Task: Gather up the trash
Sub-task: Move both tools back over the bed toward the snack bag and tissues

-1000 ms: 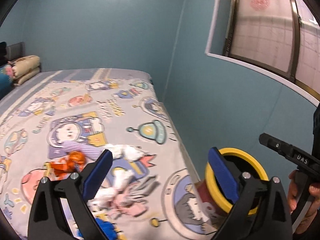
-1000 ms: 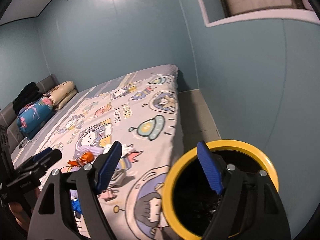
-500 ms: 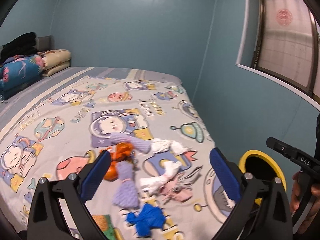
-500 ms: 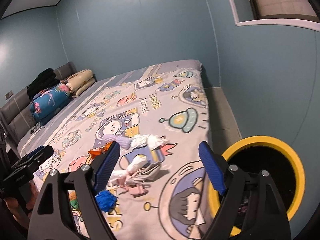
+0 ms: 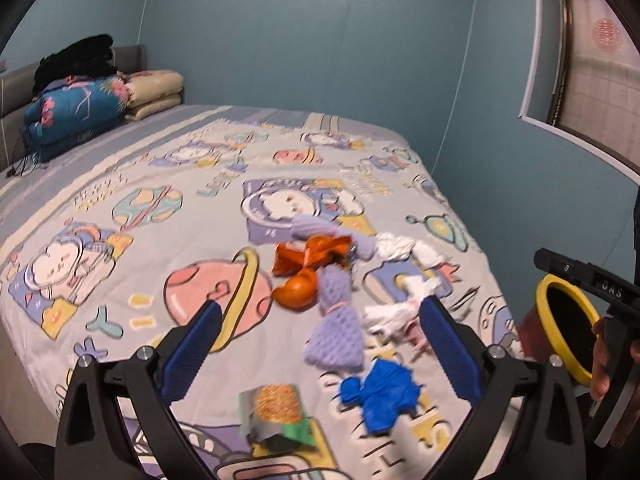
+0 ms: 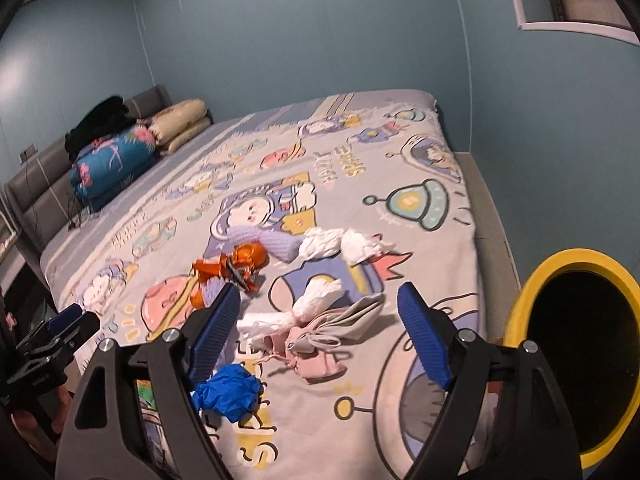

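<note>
Trash lies on the cartoon bedsheet (image 5: 160, 208): an orange wrapper (image 5: 312, 258), purple foam netting (image 5: 336, 332), white crumpled tissues (image 5: 404, 248), a crumpled blue glove (image 5: 380, 394) and a green snack packet (image 5: 276, 412). The right wrist view shows the tissues (image 6: 340, 246), a pink item (image 6: 316, 354) and the blue glove (image 6: 228, 390). My left gripper (image 5: 320, 354) is open and empty above the netting. My right gripper (image 6: 320, 338) is open and empty above the pink item. A yellow-rimmed bin (image 6: 580, 356) stands right of the bed.
Folded quilts and pillows (image 5: 80, 108) sit at the bed's far left by the headboard. Blue walls close in behind and to the right, with a window (image 5: 592, 64) high on the right. The bin also shows in the left wrist view (image 5: 564, 340).
Both grippers have swung left from the bin toward the bed. The trash pile now sits between the fingers of each; the bin has shifted to the right edge.
</note>
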A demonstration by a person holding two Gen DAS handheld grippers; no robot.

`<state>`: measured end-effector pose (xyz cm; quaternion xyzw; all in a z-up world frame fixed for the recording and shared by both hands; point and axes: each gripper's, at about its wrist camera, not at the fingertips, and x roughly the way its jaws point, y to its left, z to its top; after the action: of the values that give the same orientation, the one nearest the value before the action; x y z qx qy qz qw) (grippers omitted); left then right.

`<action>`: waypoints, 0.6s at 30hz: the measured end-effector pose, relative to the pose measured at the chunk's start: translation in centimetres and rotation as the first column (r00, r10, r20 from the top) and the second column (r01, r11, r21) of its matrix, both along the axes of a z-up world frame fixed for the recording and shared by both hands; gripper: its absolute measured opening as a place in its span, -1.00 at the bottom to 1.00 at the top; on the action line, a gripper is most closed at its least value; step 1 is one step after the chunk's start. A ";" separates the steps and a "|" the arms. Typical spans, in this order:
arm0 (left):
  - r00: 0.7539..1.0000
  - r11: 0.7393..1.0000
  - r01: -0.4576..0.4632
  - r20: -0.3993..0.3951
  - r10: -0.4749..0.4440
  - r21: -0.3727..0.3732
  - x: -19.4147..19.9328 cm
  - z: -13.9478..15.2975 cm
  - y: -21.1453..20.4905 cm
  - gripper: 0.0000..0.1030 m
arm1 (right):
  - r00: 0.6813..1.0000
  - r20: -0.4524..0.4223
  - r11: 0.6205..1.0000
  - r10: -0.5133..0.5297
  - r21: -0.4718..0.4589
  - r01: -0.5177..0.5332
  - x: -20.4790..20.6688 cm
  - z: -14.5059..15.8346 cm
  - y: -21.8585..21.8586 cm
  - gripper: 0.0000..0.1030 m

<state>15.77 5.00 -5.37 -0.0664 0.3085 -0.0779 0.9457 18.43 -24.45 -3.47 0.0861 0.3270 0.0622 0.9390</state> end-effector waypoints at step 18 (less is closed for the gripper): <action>0.991 0.995 -0.094 -0.087 0.097 0.044 0.0 -8.5 2.5 0.85 | 0.990 -0.139 0.998 0.032 -0.052 -0.040 8.4 -8.8 4.1 0.32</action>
<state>15.77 7.46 -13.89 -0.0659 0.3484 -0.0234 0.9348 26.84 -20.36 -12.27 0.0585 0.3944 0.0639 0.9148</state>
